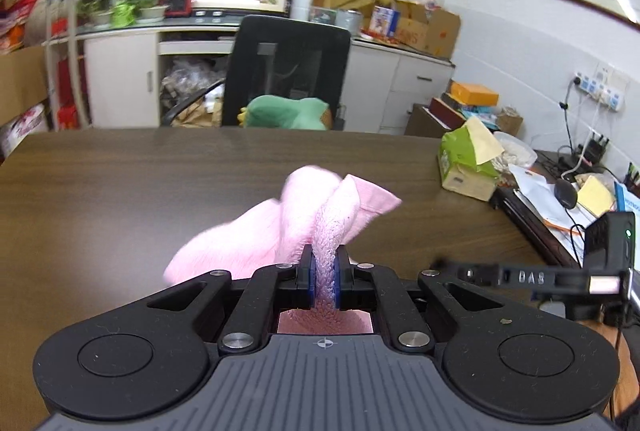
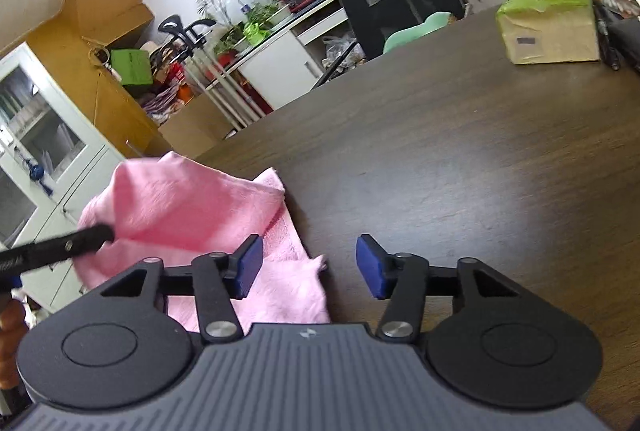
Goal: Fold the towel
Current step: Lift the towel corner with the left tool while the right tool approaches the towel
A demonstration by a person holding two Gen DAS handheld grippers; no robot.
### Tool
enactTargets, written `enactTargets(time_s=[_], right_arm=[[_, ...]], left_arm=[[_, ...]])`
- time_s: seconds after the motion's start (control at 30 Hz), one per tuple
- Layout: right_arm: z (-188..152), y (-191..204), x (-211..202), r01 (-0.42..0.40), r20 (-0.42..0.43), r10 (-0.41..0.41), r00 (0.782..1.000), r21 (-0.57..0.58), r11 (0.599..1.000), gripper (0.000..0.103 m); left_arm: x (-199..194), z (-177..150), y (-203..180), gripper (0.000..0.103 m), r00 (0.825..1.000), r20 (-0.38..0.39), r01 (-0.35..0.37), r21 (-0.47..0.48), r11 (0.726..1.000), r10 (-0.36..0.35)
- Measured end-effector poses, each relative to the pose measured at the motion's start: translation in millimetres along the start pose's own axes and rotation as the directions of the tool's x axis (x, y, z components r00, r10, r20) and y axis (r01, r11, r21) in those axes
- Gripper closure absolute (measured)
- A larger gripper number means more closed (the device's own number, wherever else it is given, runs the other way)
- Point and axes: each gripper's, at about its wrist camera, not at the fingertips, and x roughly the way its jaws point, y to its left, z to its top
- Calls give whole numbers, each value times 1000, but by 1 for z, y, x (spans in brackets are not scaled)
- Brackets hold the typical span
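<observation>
A pink towel [image 1: 304, 215] lies bunched on the dark wooden table [image 1: 120, 199]. My left gripper [image 1: 325, 267] is shut on a fold of the towel, which is pinched between the blue pads and lifted. In the right wrist view the towel [image 2: 192, 207] is raised at the left, with its lower part lying on the table [image 2: 440, 159]. My right gripper [image 2: 310, 263] is open and empty, just right of the towel's edge, with its left pad over the cloth. The left gripper's finger [image 2: 80, 241] shows at the towel's left side.
A green tissue box [image 1: 468, 167] stands at the table's right, also in the right wrist view [image 2: 548, 27]. Papers, a mouse and cables lie at the far right [image 1: 560, 199]. A black office chair [image 1: 284, 71] with a green plush stands behind the table.
</observation>
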Motion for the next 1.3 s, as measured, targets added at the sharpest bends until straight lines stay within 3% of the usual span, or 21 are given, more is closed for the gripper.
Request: enactTargets(time_s=[0.27,0.57,0.63,0.77,0.8,0.87,1.03,1.1,1.17,1.3], right_arm=[[-13,34,16,-39,-99,25,995,-136,990,45],[-28,67,13,-114,-216,71,974,-192,975,44],[-32,74,10,-119,-237,71,969,-195,973,44],[-40,86,5,-126,-261,68,963,-213,969,43],[-42,88,4,-132,-266,72,961,-212,968,44],[-48,93,0,-125,-264,63,962,-224,967,58],[-60,94,-10,-128,-253,68,965,-231,964,59],[-64,91,-12,-137,-257,76,963,-231,963,61],[-67,89,-13,-141,-257,78,963,-237,961,76],[-71,82,-12,-151,-239,95,966,-230,961,81]], left_arm=[[-29,-66,30,94,993,43,-107,-89,990,111],[-58,-95,62,87,993,29,-111,-115,987,115],[-63,-99,65,78,992,33,-120,-116,986,125],[-79,-104,76,75,983,59,-164,-114,980,172],[-81,-104,77,73,982,63,-167,-115,979,175],[-86,-103,82,71,980,71,-178,-112,978,187],[-81,-96,89,48,983,55,-170,-105,980,177],[-75,-95,91,45,982,43,-175,-122,977,181],[-72,-95,96,43,978,35,-199,-148,969,206],[-69,-92,117,41,965,20,-252,-201,947,261]])
